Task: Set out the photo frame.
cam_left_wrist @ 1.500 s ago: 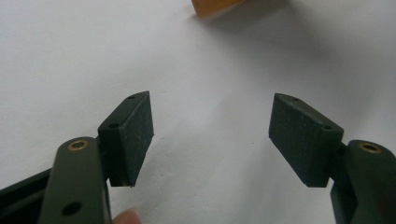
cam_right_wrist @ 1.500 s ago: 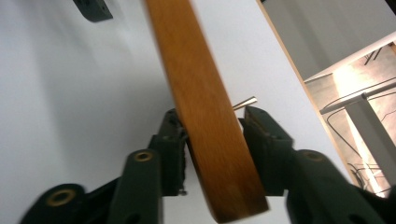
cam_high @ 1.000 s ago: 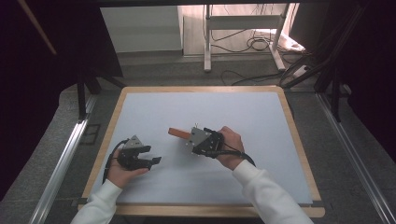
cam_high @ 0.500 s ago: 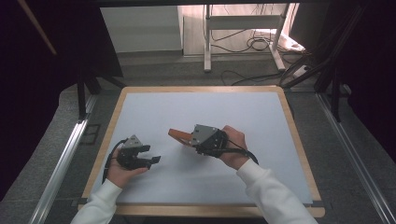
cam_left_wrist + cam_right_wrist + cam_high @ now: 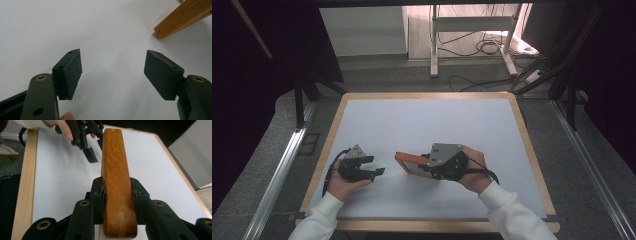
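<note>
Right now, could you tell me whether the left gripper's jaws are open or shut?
Open. In its own view the left gripper shows two pads standing well apart with bare white table between them; the wooden piece lies beyond, untouched.

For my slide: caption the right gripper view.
Right gripper clamps a wooden block above the white table; the left gripper waits open beyond.

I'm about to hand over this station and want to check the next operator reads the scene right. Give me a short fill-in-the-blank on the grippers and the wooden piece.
1. The right gripper is shut on a ____ block.
2. The left gripper has its jaws ____, with nothing between them.
3. In the high view, the block points from the right gripper toward the ____ gripper.
4. The table has a white top and a ____ rim.

Missing words: wooden; open; left; wooden
</note>
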`<action>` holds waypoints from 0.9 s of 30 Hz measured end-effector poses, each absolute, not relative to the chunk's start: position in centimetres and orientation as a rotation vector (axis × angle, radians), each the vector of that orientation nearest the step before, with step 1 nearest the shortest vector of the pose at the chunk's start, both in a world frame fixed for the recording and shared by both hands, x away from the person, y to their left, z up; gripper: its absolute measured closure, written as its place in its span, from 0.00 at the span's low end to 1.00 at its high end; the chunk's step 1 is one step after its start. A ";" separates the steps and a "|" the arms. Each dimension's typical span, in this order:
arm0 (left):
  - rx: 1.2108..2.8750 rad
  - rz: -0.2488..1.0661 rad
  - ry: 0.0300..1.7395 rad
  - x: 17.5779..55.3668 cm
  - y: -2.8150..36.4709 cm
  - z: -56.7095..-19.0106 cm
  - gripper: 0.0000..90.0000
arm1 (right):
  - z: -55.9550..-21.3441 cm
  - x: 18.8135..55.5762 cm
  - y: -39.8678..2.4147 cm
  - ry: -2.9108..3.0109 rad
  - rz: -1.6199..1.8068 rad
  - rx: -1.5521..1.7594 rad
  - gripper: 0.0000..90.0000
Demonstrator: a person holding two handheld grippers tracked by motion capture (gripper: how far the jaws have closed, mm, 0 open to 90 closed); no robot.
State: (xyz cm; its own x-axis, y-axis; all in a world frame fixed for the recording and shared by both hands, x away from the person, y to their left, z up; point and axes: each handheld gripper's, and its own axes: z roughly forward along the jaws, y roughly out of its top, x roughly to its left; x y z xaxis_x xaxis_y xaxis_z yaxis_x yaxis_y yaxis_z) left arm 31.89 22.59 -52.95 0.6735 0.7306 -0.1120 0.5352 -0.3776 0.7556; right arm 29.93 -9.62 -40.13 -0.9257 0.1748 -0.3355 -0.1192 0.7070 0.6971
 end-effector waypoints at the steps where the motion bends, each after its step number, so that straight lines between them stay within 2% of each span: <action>1: 2.073 0.308 0.972 31.9 22.6 -53.0 0.34 | -40.1 30.2 -9.8 2.535 1.101 0.055 0.77; 8: 2.074 0.302 0.972 31.9 22.6 -53.0 0.34 | -40.1 32.8 -10.6 2.526 1.123 0.183 0.75; 27: 2.084 0.303 0.962 31.9 22.2 -53.1 0.33 | -41.5 37.3 -11.9 2.491 1.124 0.405 0.57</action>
